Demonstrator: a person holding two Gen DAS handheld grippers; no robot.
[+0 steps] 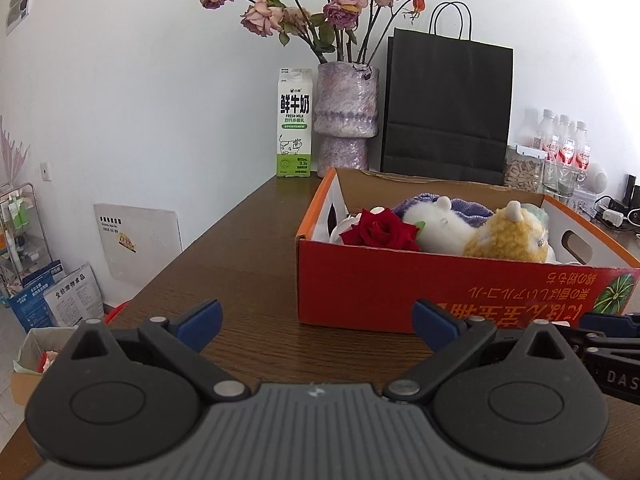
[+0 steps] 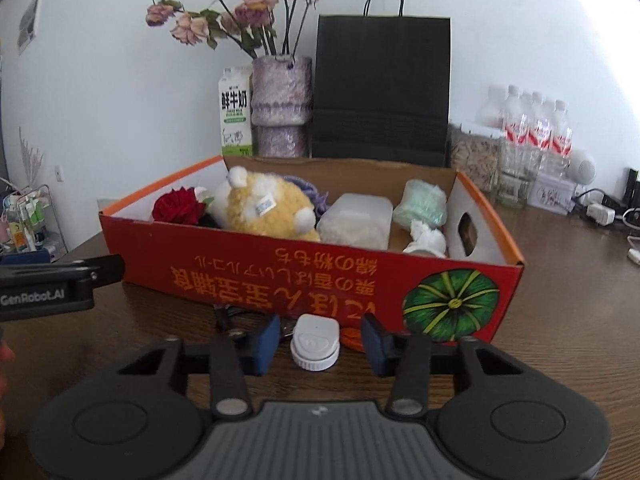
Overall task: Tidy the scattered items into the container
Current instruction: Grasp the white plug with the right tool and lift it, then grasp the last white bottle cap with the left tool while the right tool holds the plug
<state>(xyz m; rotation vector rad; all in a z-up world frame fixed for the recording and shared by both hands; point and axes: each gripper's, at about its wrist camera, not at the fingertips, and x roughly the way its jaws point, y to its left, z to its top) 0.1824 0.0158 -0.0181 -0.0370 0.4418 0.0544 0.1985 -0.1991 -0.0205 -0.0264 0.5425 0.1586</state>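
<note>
A red cardboard box [image 1: 400,280] [image 2: 280,276] stands on the brown table. It holds a red rose [image 1: 378,232] [image 2: 178,206], a yellow plush toy [image 1: 508,236] [image 2: 264,204], a white plush [image 1: 444,224], a white plastic tub [image 2: 356,220], a green bundle [image 2: 424,200] and crumpled tissue [image 2: 426,238]. In front of the box lies a small white lidded pot [image 2: 315,344], with an orange thing [image 2: 352,338] behind it. My right gripper [image 2: 320,340] straddles the pot, with gaps at both pads. My left gripper [image 1: 316,320] is wide open over bare table, left of the box.
Behind the box stand a milk carton [image 1: 294,124], a vase of dried roses [image 1: 346,116], a black paper bag [image 1: 446,108], a jar [image 2: 476,156] and water bottles [image 2: 532,128]. Cables and chargers [image 2: 600,212] lie at the right. The table's left edge [image 1: 168,264] drops to floor clutter.
</note>
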